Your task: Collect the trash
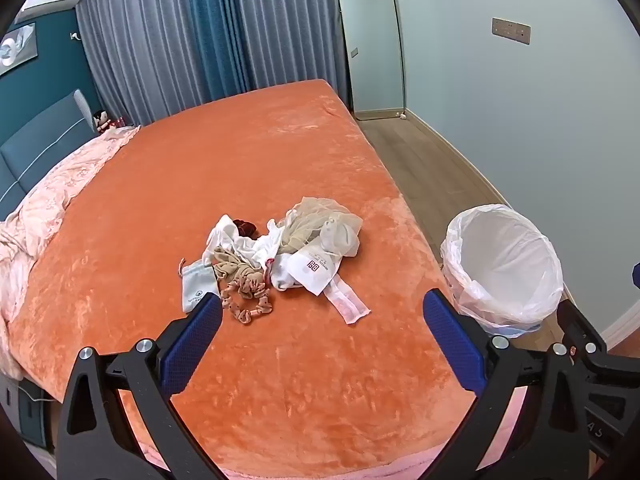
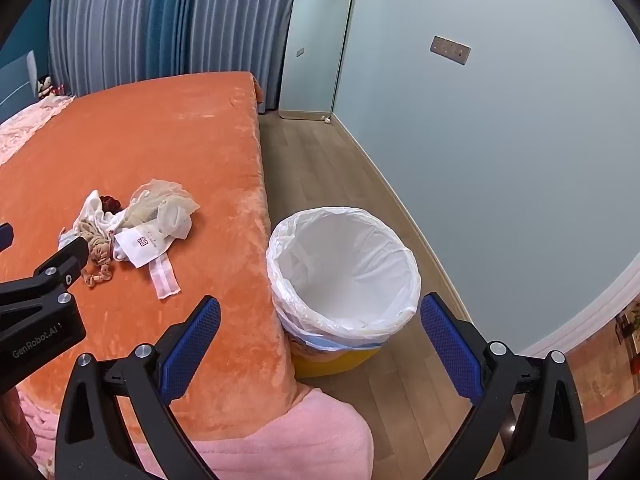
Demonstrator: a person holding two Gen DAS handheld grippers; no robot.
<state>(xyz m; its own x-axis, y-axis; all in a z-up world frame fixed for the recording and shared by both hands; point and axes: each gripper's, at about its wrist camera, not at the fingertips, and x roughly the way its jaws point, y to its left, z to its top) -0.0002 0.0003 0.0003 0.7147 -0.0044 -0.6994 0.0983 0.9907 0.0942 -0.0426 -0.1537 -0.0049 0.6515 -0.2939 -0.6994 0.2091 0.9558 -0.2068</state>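
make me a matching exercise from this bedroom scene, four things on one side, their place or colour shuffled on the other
Things:
1. trash bin
2. scrunchie
3. mirror
4. blanket

Descriptions:
A. leans against the wall at the far end of the room
B. orange, covers the bed
C. stands on the floor beside the bed, lined with a white bag
D. beige, lies on the bed at the near edge of the pile

Pairs: 1-C, 2-D, 3-A, 4-B

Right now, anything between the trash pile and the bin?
Only bare orange blanket between the trash pile and the lined bin, which stands on the floor against the bed edge. Right wrist view shows it.
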